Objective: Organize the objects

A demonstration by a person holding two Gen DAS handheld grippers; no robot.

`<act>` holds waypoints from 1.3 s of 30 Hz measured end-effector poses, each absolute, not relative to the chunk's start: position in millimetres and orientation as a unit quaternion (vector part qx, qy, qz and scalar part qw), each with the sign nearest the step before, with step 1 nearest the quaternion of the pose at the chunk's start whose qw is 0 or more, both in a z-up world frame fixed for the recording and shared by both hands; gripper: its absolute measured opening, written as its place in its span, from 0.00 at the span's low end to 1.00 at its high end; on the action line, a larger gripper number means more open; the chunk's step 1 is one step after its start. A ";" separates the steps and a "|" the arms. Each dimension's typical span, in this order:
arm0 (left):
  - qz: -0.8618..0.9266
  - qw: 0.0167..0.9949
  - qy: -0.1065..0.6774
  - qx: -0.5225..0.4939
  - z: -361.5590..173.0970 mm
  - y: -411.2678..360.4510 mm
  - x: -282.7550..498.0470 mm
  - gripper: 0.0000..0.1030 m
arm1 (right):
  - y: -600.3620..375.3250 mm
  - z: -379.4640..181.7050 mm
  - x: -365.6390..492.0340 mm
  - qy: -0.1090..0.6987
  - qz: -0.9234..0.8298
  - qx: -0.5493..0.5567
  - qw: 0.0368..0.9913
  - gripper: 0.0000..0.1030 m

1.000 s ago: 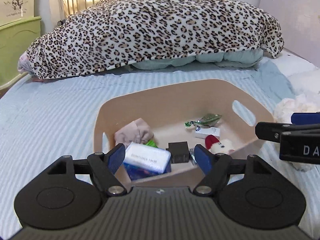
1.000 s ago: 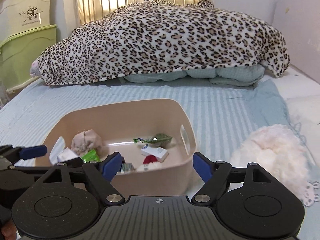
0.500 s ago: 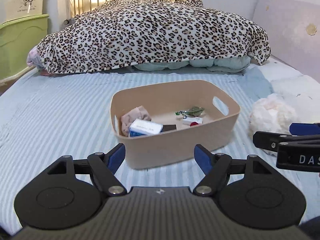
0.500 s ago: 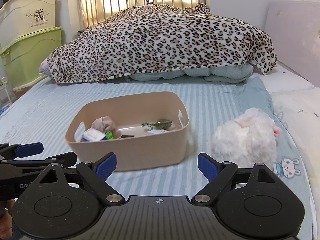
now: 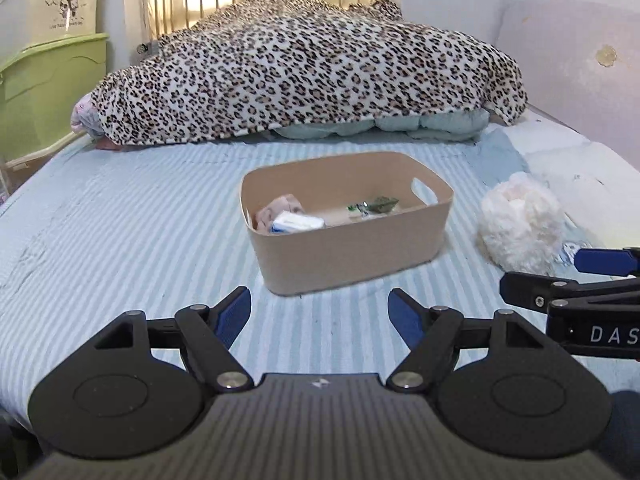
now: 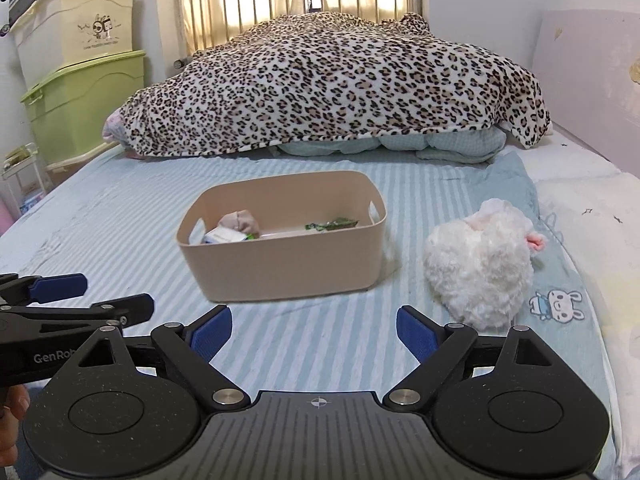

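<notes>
A beige plastic bin [image 5: 352, 248] stands on the striped bed sheet; it also shows in the right wrist view [image 6: 288, 268]. Inside lie a pink cloth bundle [image 5: 278, 210], a white and blue box [image 5: 298, 222] and a green wrapper [image 5: 376, 204]. A white fluffy plush [image 5: 520, 228] lies right of the bin, also in the right wrist view [image 6: 480, 260]. My left gripper [image 5: 320, 316] is open and empty, well short of the bin. My right gripper [image 6: 314, 330] is open and empty, beside the left one.
A leopard-print blanket [image 5: 304, 80] is heaped across the far end of the bed. Stacked green and cream storage boxes [image 6: 80, 80] stand at the left. A lilac wall panel [image 5: 580, 64] runs along the right side.
Both grippers have pulled back from the bin, which now looks smaller and farther. Both stayed open. The white and blue box stays in the bin.
</notes>
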State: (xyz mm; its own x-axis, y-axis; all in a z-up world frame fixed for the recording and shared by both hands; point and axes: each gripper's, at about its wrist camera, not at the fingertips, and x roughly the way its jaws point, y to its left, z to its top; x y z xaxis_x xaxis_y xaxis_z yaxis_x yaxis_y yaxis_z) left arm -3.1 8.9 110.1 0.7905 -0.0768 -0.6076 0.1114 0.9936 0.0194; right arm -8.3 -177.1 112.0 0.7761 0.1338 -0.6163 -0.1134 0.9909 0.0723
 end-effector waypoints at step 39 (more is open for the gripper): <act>-0.059 0.949 0.310 0.017 110.8 22.4 -86.9 0.74 | -178.8 115.1 -90.8 0.314 0.078 0.027 0.946 0.88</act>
State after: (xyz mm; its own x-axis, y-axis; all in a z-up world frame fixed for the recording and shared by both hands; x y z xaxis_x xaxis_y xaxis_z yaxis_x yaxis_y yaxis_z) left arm -86.9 22.4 110.8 0.8013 -0.1018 -0.5895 0.1225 0.9925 -0.0048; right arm -90.8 -178.8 115.1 0.7913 0.1638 -0.5891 -0.1303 0.9865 0.0993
